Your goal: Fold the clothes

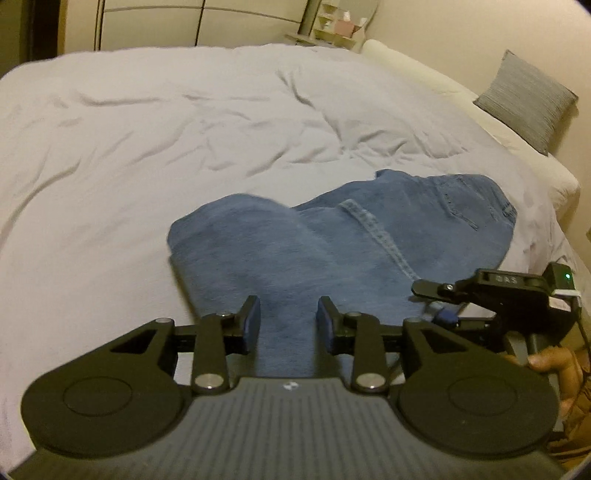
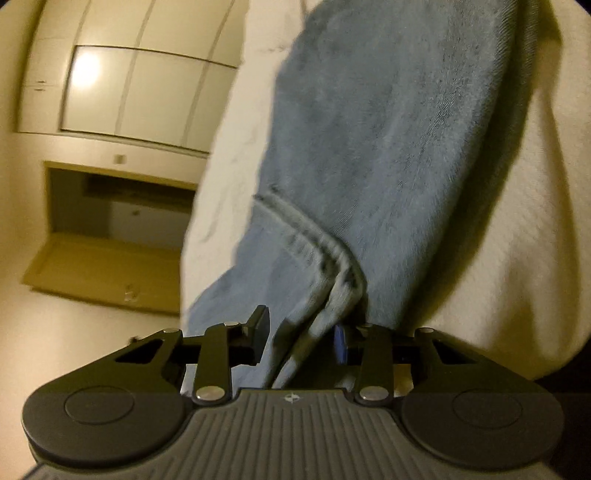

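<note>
Blue jeans (image 1: 332, 236) lie folded over on the white bed cover (image 1: 147, 147), waistband to the right. My left gripper (image 1: 289, 321) hovers low over the near denim leg, open, with fabric showing in the gap between its fingers. My right gripper (image 1: 480, 291) shows side-on at the jeans' right edge, with a hand (image 1: 554, 365) on its handle. In the right wrist view the right gripper (image 2: 301, 336) is open, and a stitched hem of the jeans (image 2: 325, 254) lies bunched between its fingers, against the blue right pad (image 2: 341, 341) and just apart from the left one.
A grey cushion (image 1: 528, 99) leans on a cream bolster (image 1: 424, 70) along the bed's right side. Wardrobe doors (image 1: 147, 22) and a small shelf (image 1: 332, 26) stand behind the bed. The right wrist view, tilted, shows pale cupboards (image 2: 129, 92) and a doorway (image 2: 118, 214).
</note>
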Action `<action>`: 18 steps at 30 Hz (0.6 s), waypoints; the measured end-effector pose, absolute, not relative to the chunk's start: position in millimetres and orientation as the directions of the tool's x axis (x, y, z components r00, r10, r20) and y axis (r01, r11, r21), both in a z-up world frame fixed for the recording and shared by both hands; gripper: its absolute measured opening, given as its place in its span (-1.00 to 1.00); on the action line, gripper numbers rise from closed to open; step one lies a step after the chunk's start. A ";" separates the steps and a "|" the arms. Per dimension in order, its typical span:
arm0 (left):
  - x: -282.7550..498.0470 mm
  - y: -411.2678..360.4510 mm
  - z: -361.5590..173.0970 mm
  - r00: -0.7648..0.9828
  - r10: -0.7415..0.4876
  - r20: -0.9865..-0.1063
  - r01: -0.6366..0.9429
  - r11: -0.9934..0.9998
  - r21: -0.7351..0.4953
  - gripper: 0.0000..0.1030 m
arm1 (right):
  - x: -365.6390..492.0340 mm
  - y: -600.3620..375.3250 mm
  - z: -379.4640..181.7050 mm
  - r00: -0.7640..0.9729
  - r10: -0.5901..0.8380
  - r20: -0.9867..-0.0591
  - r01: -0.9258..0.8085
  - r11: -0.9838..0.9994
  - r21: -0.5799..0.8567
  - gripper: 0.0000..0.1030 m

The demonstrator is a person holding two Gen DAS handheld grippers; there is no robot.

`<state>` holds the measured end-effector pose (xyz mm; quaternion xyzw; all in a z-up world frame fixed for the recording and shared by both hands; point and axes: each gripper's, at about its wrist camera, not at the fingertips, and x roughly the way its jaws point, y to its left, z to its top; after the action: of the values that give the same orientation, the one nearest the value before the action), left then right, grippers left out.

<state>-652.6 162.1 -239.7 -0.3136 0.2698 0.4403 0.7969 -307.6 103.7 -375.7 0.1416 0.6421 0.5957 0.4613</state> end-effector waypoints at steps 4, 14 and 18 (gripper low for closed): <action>-652.0 172.0 -242.2 0.484 0.524 -0.701 -0.862 0.423 -0.278 -0.41 | -313.8 109.9 -344.2 -0.437 0.790 -0.430 -0.544 0.149 0.826 -0.87; -558.5 194.4 -252.7 0.643 0.373 -0.669 -0.710 0.618 -0.338 -0.35 | -182.4 92.8 -323.5 -0.033 0.867 -0.498 -0.648 0.360 0.671 -0.60; -524.9 198.4 -268.7 0.574 0.346 -0.742 -0.726 0.634 -0.265 -0.36 | -155.3 92.2 -366.9 -0.119 0.867 -0.484 -0.497 0.370 0.785 -0.65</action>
<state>-524.9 198.4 -268.7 -0.2846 0.3336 0.3192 0.8401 -155.3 92.2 -366.9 0.1762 0.5250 0.5330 0.6397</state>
